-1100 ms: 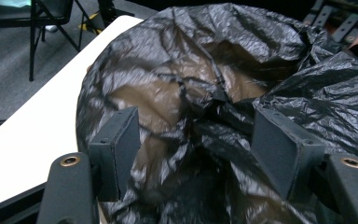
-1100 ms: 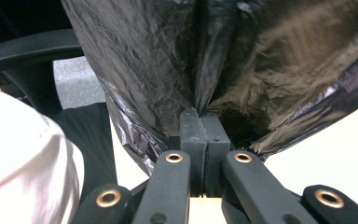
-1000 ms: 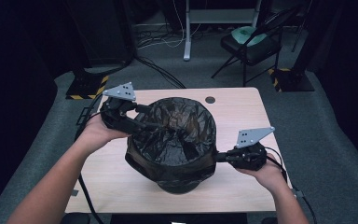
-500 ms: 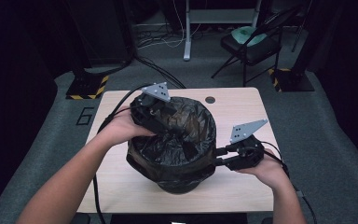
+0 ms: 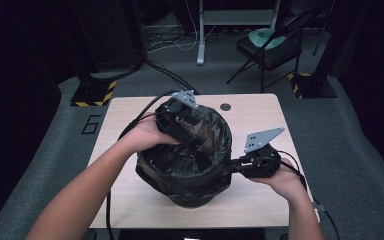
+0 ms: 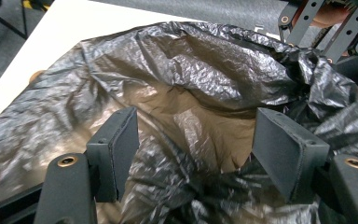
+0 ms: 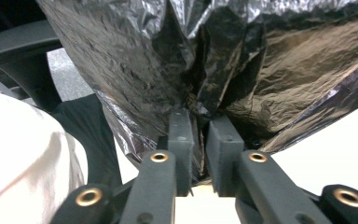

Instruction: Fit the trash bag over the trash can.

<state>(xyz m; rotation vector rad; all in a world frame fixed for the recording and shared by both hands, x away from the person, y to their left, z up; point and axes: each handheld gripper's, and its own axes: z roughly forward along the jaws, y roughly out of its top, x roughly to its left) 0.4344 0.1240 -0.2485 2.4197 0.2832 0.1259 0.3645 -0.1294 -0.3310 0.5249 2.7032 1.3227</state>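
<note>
The light wooden table (image 5: 130, 115) occupied the centre of the high view. A round black bin (image 5: 192, 197) stood at the middle of the table, toward the lower edge. A black plastic bag (image 5: 207, 130) lined the bin, with its crinkled rim folded over the bin's edge; in the left gripper view the bag (image 6: 205, 70) spread across most of the frame with its mouth open.

The left gripper (image 5: 196, 140) sat above the upper left of the bag mouth, angled down into it. In the left gripper view its jaws stood wide apart with the bag's inner film between them; contact could not be determined.

The right gripper (image 5: 232, 165) sat at the right side of the bin rim. In the right gripper view its jaws stood narrow, pinching a gathered fold of the bag (image 7: 200, 100).
</note>
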